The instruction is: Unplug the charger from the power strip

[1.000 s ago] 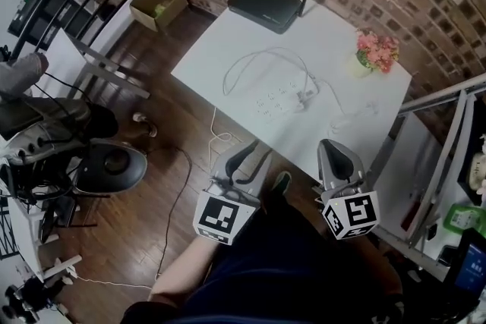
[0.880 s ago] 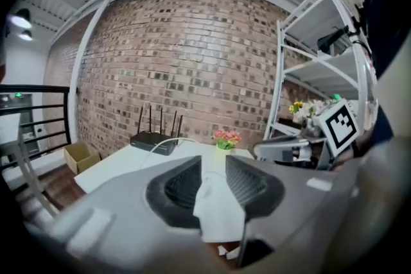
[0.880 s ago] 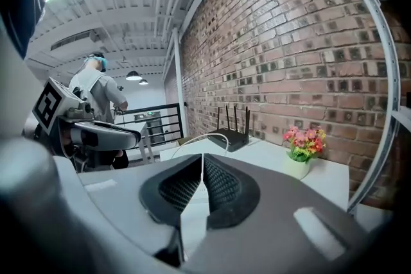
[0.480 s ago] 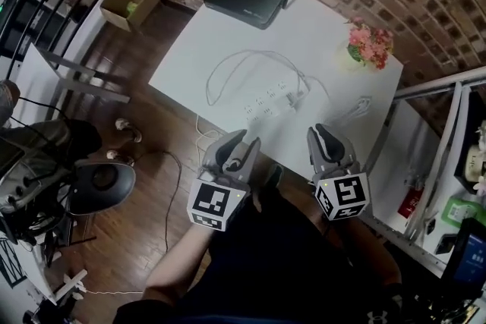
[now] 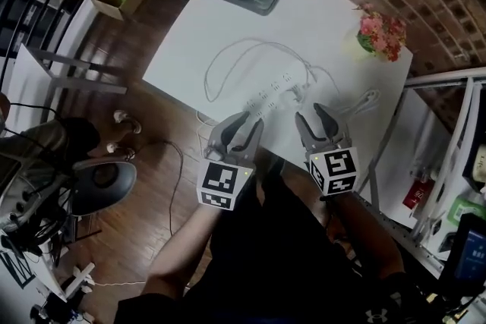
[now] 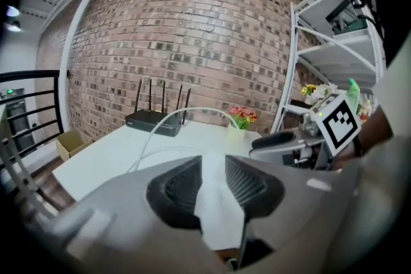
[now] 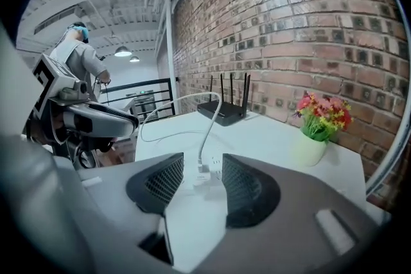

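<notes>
I'm holding both tools at the near edge of the white tabletop (image 5: 228, 19), and the power strip (image 5: 267, 96) is lying slantwise just beyond them. The charger (image 5: 298, 92) is sitting plugged in at its right end, with its white cable (image 7: 209, 119) arching up and away.

My right hand-held gripper (image 5: 313, 117) is opening its jaws. Nothing is between the pads; the charger is lining up in the gap, but farther ahead. My left hand-held gripper (image 5: 244, 125) is standing wide and empty, with only bare tabletop showing past it.

I'm judging the charger to be a small, light, stiff plastic block with smooth sides that could slip, so I'm planning to pinch its body squarely across the flat faces, low near the socket. I'm not going for the cable, which looks soft and would only bend and strain. The strip looks light too and may lift with the pull, so I'm thinking the left tool should be pressing it down.
</notes>
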